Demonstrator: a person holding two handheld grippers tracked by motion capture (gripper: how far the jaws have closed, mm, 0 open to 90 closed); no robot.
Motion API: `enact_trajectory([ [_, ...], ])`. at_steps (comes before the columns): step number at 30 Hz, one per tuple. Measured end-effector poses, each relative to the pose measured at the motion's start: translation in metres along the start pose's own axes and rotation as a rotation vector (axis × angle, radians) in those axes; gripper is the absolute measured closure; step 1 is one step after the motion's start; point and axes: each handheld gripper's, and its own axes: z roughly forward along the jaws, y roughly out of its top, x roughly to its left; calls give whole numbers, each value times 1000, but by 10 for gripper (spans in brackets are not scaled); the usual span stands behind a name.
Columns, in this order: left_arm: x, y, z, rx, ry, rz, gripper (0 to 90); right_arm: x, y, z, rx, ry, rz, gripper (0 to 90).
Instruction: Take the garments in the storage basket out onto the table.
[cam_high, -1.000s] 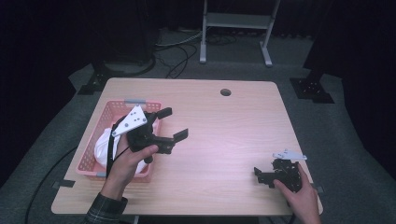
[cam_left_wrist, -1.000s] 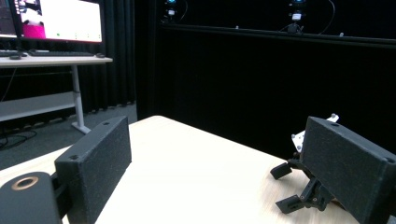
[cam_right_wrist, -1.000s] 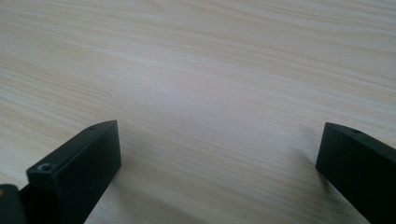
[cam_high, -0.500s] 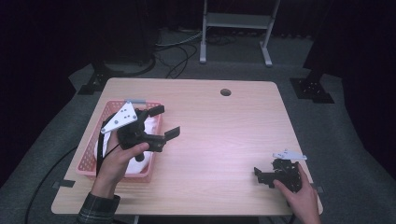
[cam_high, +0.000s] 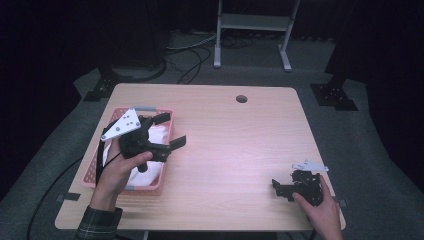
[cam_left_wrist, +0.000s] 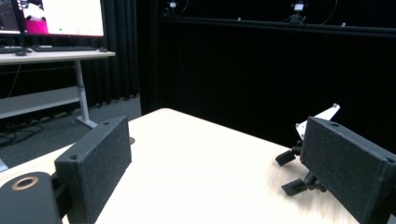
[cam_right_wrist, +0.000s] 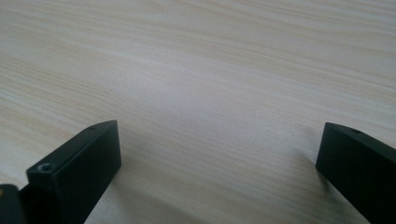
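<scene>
Your left gripper (cam_high: 170, 131) hovers, jaws wide and empty, over the pink mesh basket (cam_high: 95, 170) holding crumpled white cloth (cam_high: 159, 134) at the table's left; your right gripper (cam_high: 278, 187) rests wide near-right on pale woodgrain.

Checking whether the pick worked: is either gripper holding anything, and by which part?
Nothing is held. The left gripper and right gripper both have open, empty jaws.

A light wooden table (cam_high: 240, 150) with a round hole (cam_high: 241, 98) near its far edge stands on grey carpet, with cables (cam_high: 192, 55) and what seems a metal stand (cam_high: 252, 22) beyond, and a lit monitor (cam_left_wrist: 60, 17) on a desk.
</scene>
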Motion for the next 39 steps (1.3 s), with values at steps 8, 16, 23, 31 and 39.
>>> enact_trajectory([
  [8,7,1,-9,-1,12,-3,83,0,0,0,0,0,0,0],
  [16,13,2,-19,3,22,-3,83,0,0,0,0,0,0,0],
  [23,20,1,-26,20,23,11,83,0,0,0,0,0,0,0],
  [31,27,-1,-35,22,42,2,83,0,0,0,0,0,0,0],
  [39,35,-2,-46,24,67,-1,83,0,0,0,1,0,-1,0],
])
